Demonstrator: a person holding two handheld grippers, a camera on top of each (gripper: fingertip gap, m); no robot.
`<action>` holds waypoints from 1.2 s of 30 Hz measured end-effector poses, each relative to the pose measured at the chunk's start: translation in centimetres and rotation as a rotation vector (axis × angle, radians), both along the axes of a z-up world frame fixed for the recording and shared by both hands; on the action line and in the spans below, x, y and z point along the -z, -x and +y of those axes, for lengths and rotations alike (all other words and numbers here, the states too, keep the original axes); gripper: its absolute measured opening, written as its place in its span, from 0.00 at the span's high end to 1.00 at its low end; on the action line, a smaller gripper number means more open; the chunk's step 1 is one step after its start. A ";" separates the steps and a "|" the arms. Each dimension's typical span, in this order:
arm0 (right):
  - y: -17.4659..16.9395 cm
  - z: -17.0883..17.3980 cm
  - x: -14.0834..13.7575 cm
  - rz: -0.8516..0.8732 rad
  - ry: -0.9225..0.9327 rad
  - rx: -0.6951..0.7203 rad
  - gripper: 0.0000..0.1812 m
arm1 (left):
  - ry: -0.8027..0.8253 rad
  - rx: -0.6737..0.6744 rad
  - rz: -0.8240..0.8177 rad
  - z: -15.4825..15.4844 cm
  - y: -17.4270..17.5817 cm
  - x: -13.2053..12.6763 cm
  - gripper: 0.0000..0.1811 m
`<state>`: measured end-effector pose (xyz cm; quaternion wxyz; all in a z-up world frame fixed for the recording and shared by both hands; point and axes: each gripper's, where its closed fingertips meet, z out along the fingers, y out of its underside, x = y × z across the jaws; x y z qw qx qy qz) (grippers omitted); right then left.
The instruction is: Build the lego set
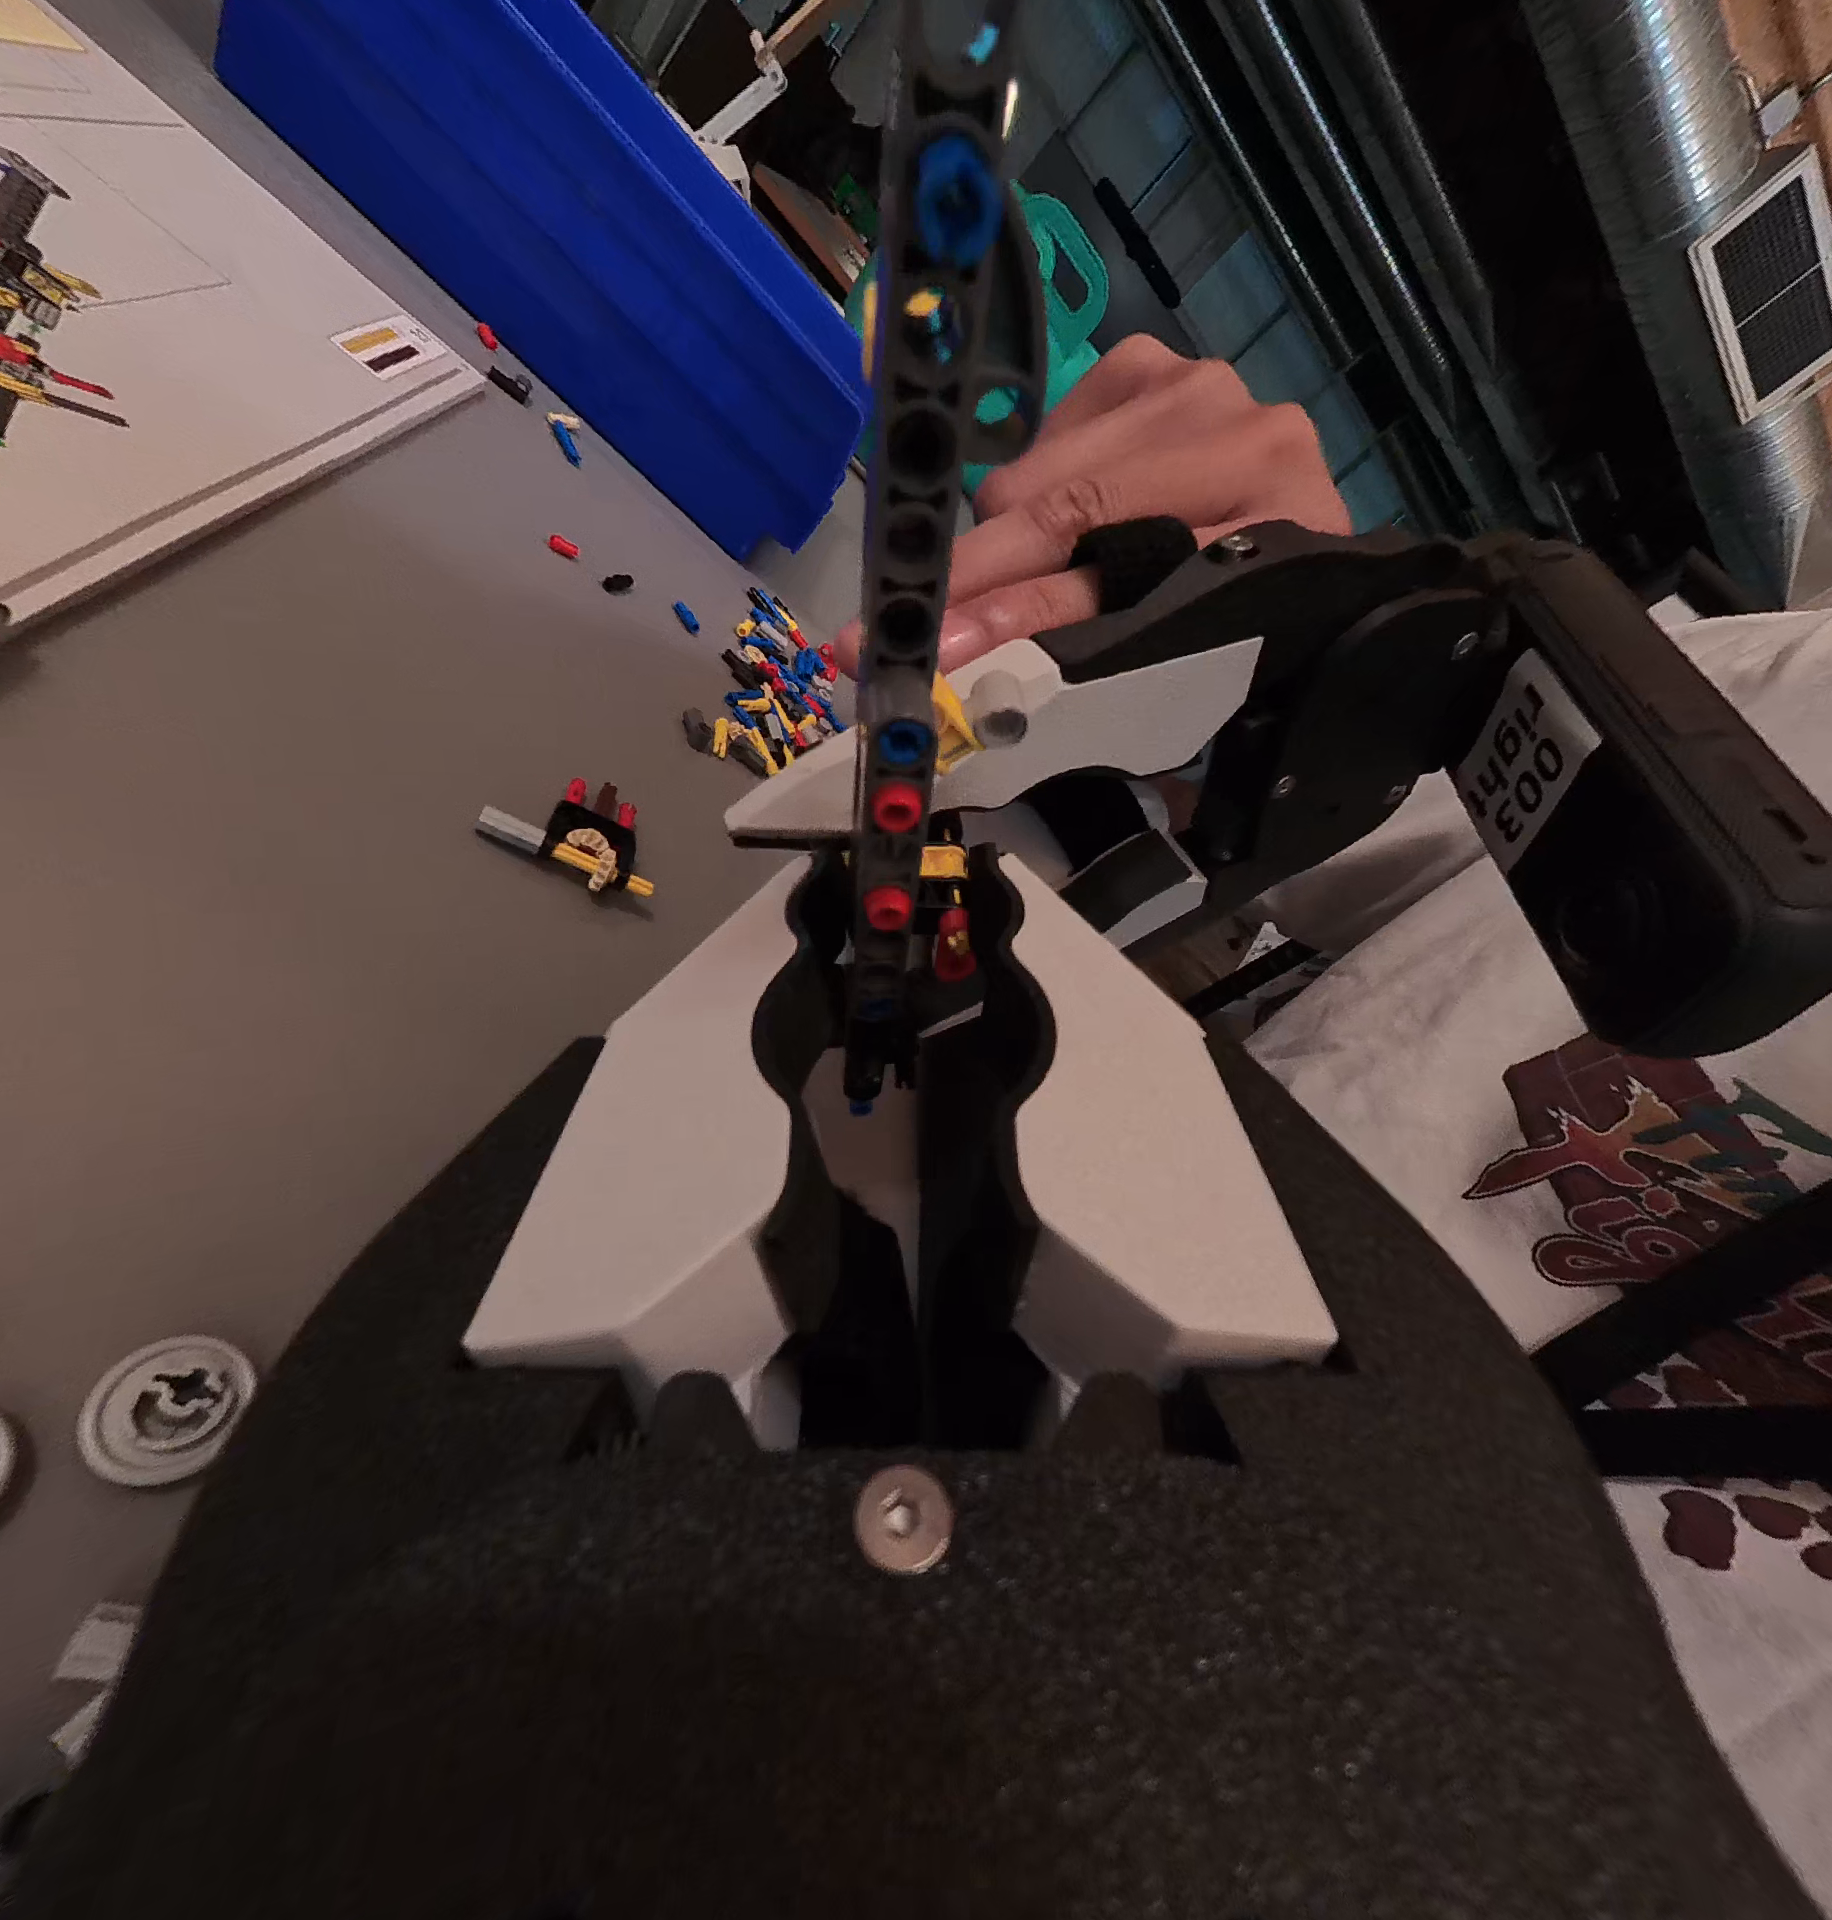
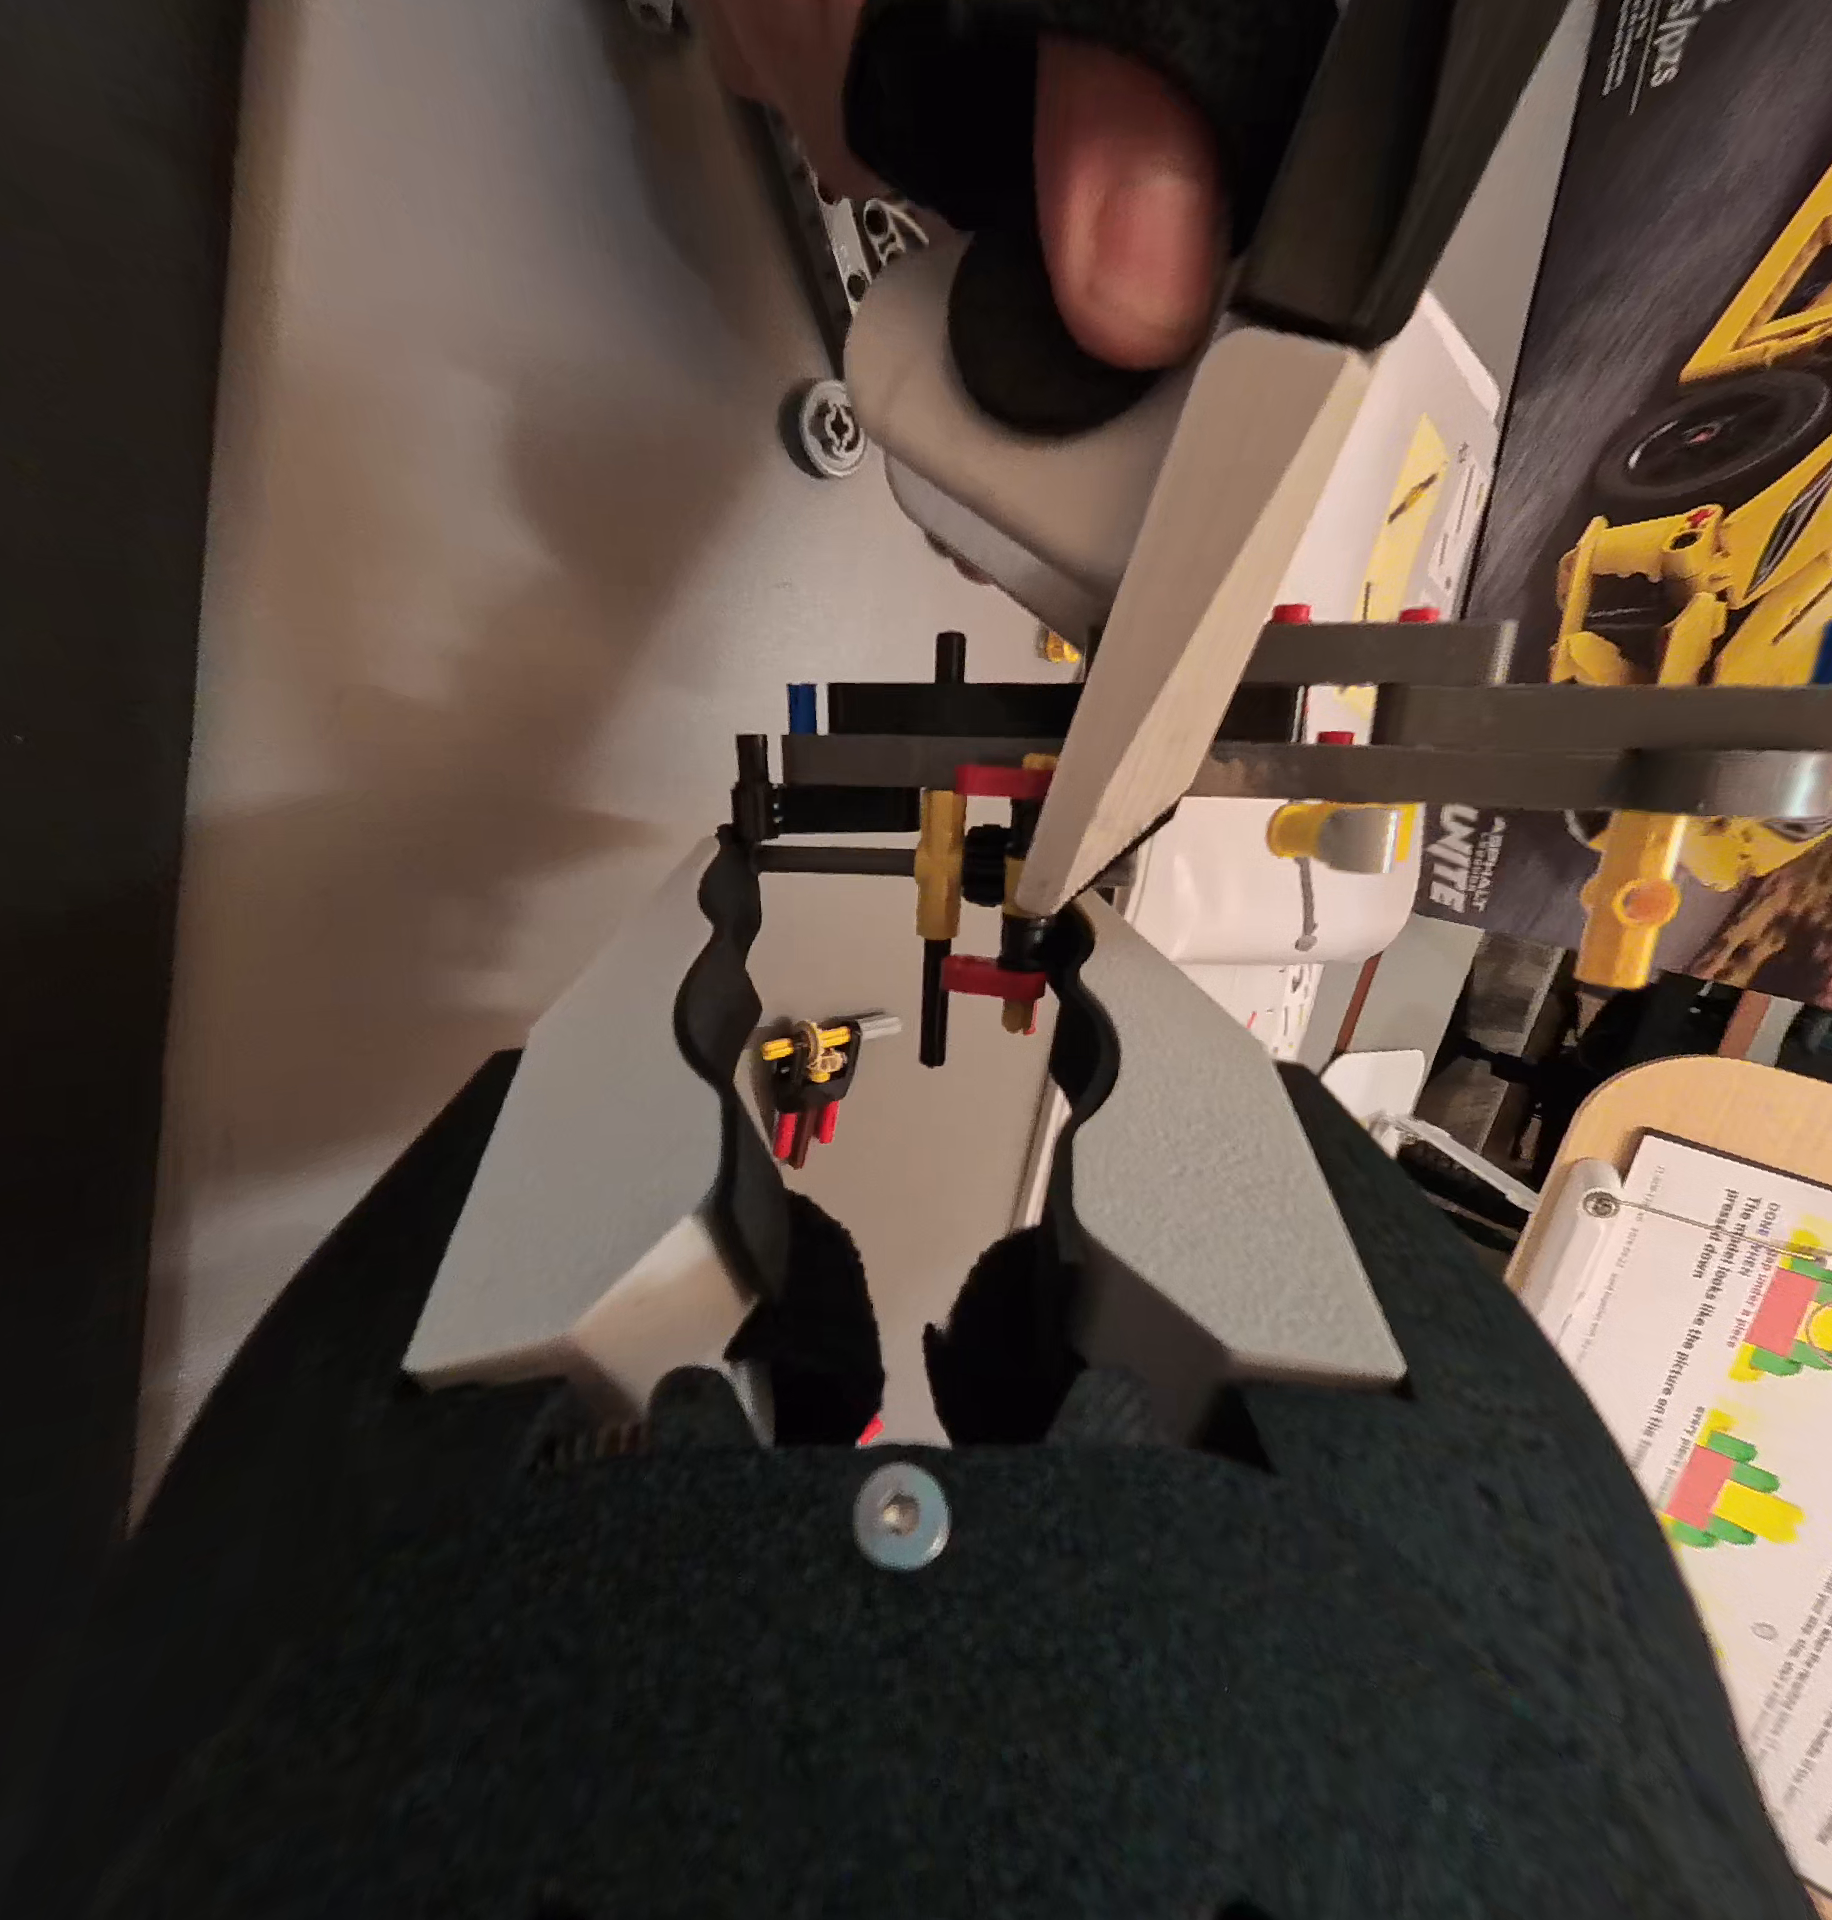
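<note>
Here the grey tabletop [image 1: 299,665] carries everything loose: a blue bin [image 1: 538,239] at the back, an open instruction booklet [image 1: 112,343] beside it, and a scatter of small pegs [image 1: 772,675] near the bin's corner. A risk at this scale is simple: anything dropped lands among those pegs and is hard to pick out again.

Next in size is the half-built lego frame [image 1: 917,468], a long dark beam with blue and red pegs, held off the tabletop. The left tool [image 1: 896,977] is clenched on the frame's lower end, so the long beam sticks out far past the grip. In my judgement that overhang is the main hazard: a sideways push from the other tool could lever the frame round in the grip or twist it out.

The right tool [image 2: 891,904] stands released, its jaws apart, with the frame's cluster of yellow and red connectors [image 2: 979,883] between its tips. One left-tool fingertip [image 2: 1057,883] sits almost against the right tool's finger, so closing here could pinch tool on tool instead of the part, or knock a connector off its axle.

Smallest, a little black-and-yellow sub-assembly [image 1: 590,842] lies alone on the tabletop, well apart from the peg pile; a careless sweep could send it off.
</note>
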<state>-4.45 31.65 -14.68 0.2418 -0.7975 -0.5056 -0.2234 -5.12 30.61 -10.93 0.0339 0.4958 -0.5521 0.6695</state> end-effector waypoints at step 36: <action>-0.1 -0.5 1.4 0.957 0.178 0.330 0.89 | 0.160 0.014 0.158 1.5 -0.7 2.1 0.89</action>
